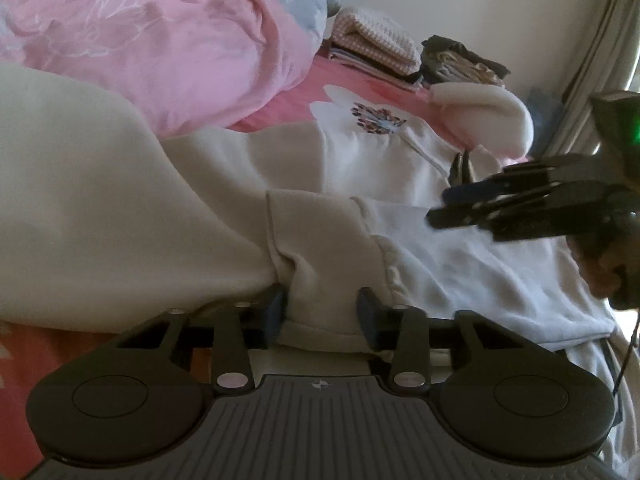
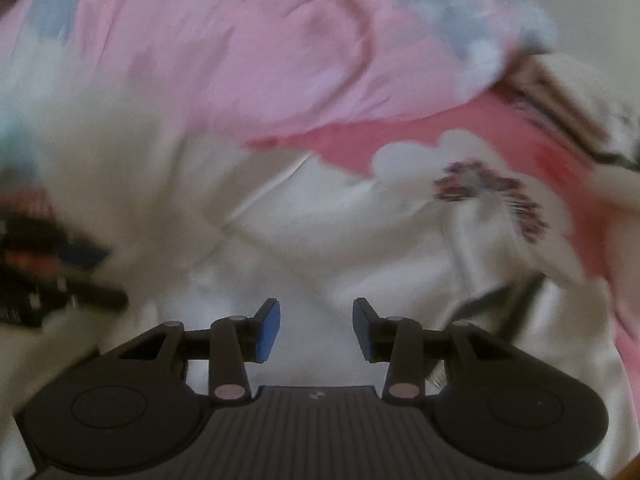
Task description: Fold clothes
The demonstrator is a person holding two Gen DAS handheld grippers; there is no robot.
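The white garment [image 1: 224, 208] lies spread on the bed [image 1: 372, 92], a cuff-like fold between the left gripper [image 1: 322, 314]'s parted fingers, apparently being let go, while the right gripper [image 2: 316, 328] hangs released above it, empty.

Motion blurs the right wrist view, smearing the left claw [image 2: 100, 276] and the quilt [image 2: 248, 52].

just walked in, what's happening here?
A person with two handheld tongs is folding a white sweatshirt on a pink bed. The left tongs have a fold of its fabric between their parted pads. The right tongs are open and empty above the garment.
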